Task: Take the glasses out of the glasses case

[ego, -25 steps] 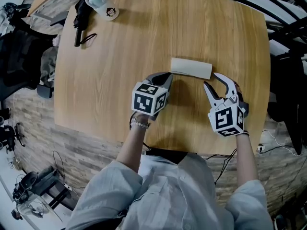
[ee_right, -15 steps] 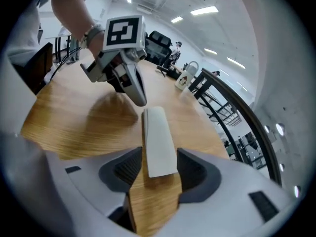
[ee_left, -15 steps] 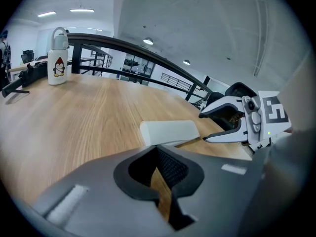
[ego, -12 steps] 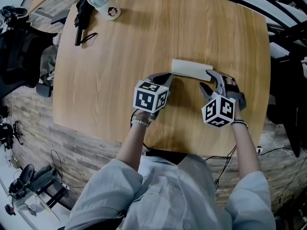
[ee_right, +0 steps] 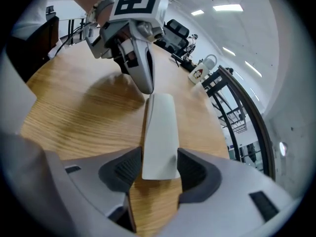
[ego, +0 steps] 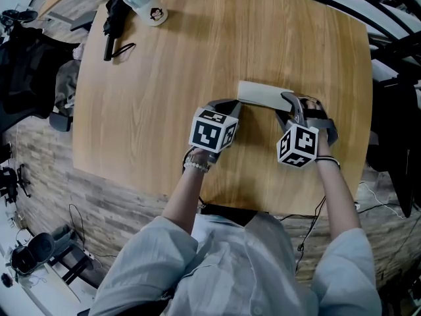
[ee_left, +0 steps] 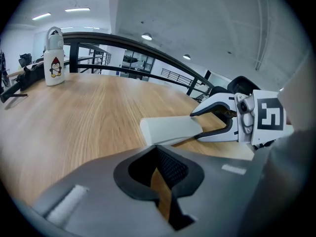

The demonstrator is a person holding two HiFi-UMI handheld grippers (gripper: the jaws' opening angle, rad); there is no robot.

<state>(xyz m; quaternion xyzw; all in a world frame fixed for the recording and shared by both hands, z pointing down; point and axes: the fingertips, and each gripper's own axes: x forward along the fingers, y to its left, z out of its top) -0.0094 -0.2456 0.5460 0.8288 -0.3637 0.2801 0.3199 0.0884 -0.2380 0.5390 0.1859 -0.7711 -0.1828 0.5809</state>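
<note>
**Closed glasses case on the worktop, right claw astride one end**

The pale glasses case (ego: 263,96) lies closed and flat on the wooden worktop (ego: 197,45), a little right of centre in my head view. My right claw (ee_right: 158,179) angles down over the case's right end. Its jaws are spread wide, and that end sits between the pads (they are close against both sides, and I cannot tell whether they touch).

My left claw (ee_left: 163,186) points at the case's left end from just beside it. Its jaws are drawn together to a thin slit, with only wood showing through.

Each claw carries a cube with black-and-white square markers, and my hands and light sleeves reach in from the near edge.

Well apart from all this, at the far left corner of the worktop, stands a white bottle (ego: 141,5) with a penguin picture. A black object (ego: 110,22) lies just beside it at the edge.
</note>
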